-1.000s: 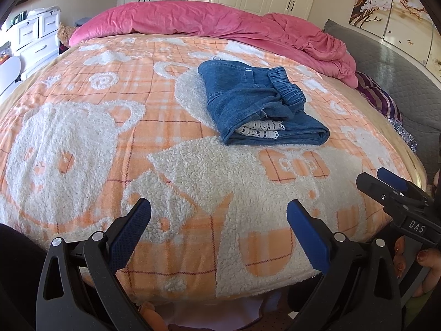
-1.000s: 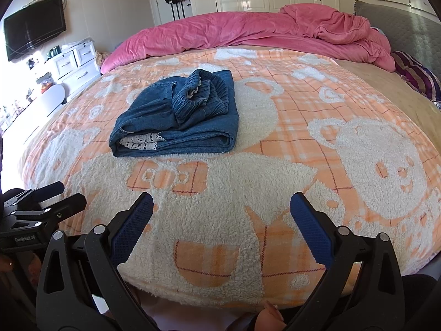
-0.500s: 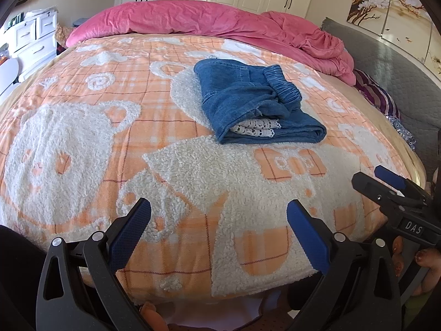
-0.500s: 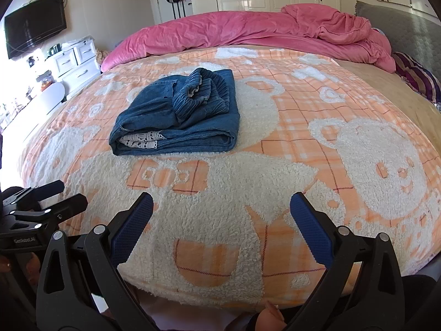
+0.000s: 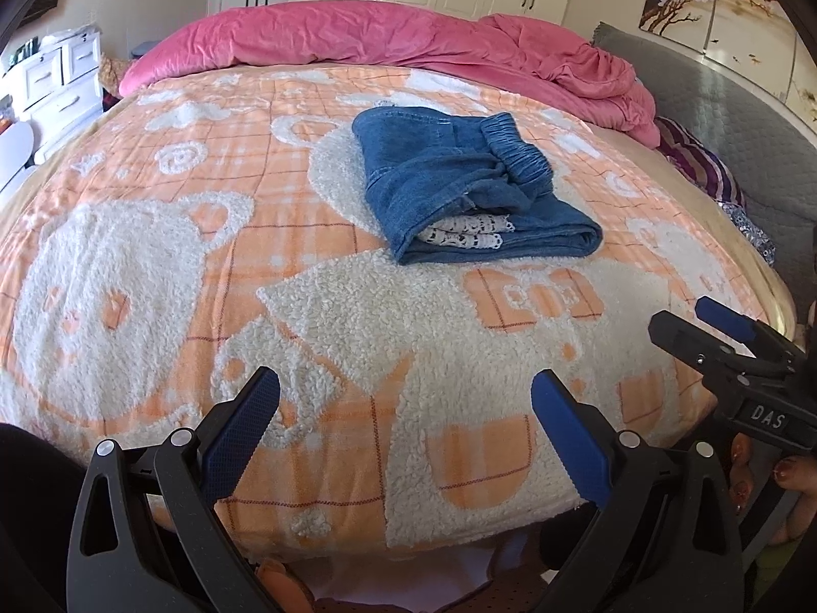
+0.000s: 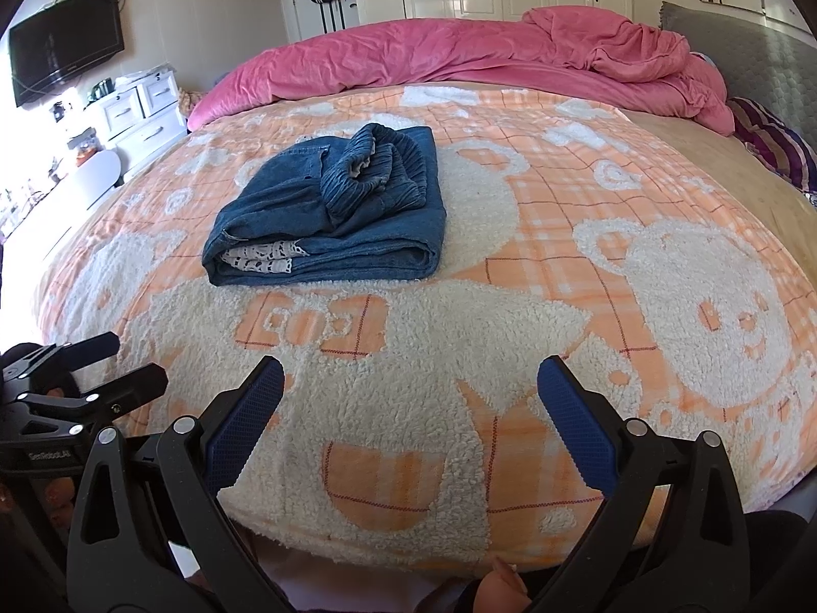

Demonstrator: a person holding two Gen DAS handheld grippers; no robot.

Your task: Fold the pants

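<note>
Blue denim pants [image 5: 459,189] lie folded into a thick bundle on the orange and white fleece blanket [image 5: 204,235], with white lace showing at the near edge. The right wrist view shows the same pants [image 6: 337,214] left of centre, elastic waistband on top. My left gripper [image 5: 406,414] is open near the bed's front edge, well short of the pants, holding nothing. My right gripper [image 6: 411,403] is open too, empty, also at the front edge. Each gripper appears at the side of the other's view.
A crumpled pink duvet [image 6: 485,61] lies across the far side of the bed. A grey padded headboard [image 5: 725,122] and striped pillow [image 6: 776,143] are at the right. White drawers [image 6: 143,112] and a wall television [image 6: 66,66] stand at the left, wardrobes behind.
Both grippers have drawn back slightly from the pants and stay open. The pants have not moved on the blanket.
</note>
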